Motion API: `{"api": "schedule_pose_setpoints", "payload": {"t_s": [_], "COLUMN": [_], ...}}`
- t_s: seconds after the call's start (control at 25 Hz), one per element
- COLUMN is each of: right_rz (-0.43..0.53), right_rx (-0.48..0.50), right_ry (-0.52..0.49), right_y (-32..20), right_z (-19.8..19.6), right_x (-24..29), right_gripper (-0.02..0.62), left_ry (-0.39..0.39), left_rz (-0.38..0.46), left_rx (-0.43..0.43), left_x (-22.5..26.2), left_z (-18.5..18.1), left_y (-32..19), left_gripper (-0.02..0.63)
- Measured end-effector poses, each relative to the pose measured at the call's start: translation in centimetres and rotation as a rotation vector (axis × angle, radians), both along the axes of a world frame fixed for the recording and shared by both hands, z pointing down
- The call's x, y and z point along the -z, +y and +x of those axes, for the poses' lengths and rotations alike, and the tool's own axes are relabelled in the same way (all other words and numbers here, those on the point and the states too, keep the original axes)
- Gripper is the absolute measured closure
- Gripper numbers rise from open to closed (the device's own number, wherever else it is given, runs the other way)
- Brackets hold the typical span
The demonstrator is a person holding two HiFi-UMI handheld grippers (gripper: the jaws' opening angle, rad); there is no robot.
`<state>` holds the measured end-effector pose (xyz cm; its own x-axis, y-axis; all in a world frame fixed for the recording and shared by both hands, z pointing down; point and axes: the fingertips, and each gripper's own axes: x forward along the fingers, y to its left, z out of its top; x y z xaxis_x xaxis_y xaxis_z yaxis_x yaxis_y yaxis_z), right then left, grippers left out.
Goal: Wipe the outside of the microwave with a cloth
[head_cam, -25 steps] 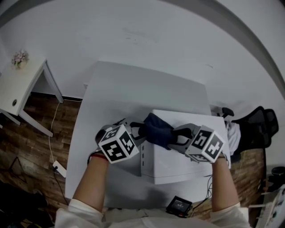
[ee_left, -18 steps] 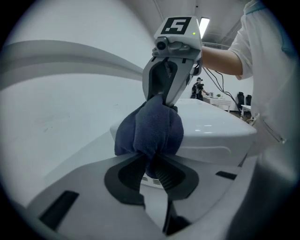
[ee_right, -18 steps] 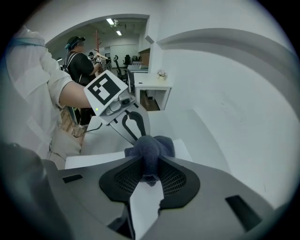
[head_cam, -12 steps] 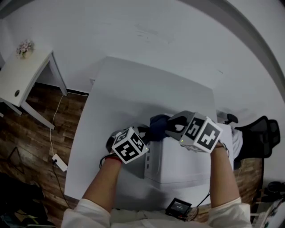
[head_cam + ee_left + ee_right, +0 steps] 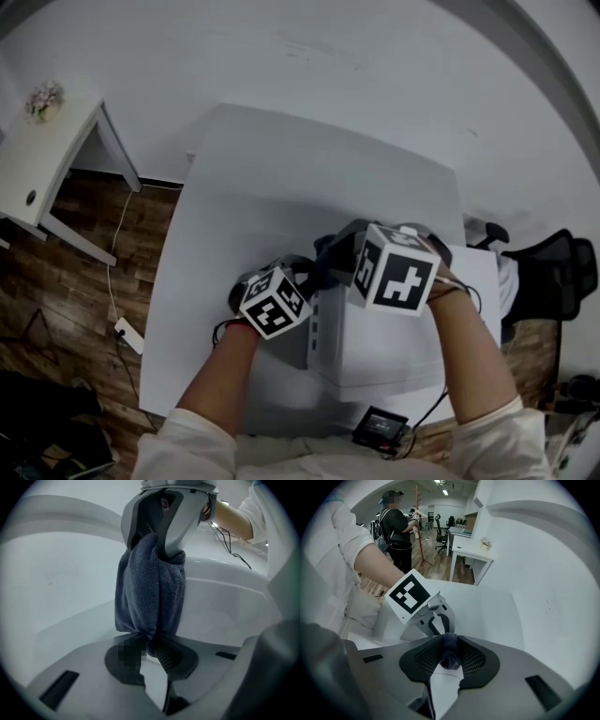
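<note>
A dark blue cloth hangs bunched between my two grippers at the far left corner of the white microwave. My right gripper points steeply down and is shut on the cloth's upper end. My left gripper sits lower, beside the microwave's left side, shut on the cloth's bottom end. Both pairs of jaws have just been closing with the cloth between them. In the left gripper view the right gripper stands above and the microwave is at the right. The right gripper view shows the left gripper below.
The microwave stands on a white table near its front right. A small black device lies at the table's front edge. A white side table stands left, a black chair right. A person stands far off.
Both grippers went from open around the cloth to shut on it. The right gripper moved left and rolled above the cloth. The left gripper dropped lower beside the microwave.
</note>
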<state>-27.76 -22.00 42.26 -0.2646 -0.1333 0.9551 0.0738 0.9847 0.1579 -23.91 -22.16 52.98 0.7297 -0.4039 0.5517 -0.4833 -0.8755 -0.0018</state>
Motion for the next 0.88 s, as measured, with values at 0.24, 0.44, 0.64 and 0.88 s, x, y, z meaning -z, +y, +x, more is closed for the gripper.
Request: {"api": "schedule_pose_setpoints", "payload": {"t_s": [0.24, 0.44, 0.64, 0.88], "right_rz": [-0.042, -0.039, -0.029, -0.051], "right_rx": [-0.050, -0.025, -0.015, -0.034], "right_ry": [-0.016, 0.034, 0.021, 0.021], "right_y": [0.6, 1.6, 3.0, 4.8], "right_z": [0.4, 0.1, -0.1, 0.7], "right_x": [0.0, 0.2, 0.6, 0.4], "right_gripper": [0.489, 0.494, 0.497, 0.499], "left_ry": [0.108, 0.089, 0.106, 0.134], "left_rz": [-0.053, -0.056, -0.071, -0.091], "left_rx": [0.001, -0.013, -0.031, -0.046], "left_x": [-0.1, 0.4, 0.9, 0.8], "left_z": [0.6, 0.2, 0.1, 0.7], "left_y": [0.9, 1.3, 2.2, 4.4], "left_gripper": [0.557, 0.561, 0.561, 0.563]}}
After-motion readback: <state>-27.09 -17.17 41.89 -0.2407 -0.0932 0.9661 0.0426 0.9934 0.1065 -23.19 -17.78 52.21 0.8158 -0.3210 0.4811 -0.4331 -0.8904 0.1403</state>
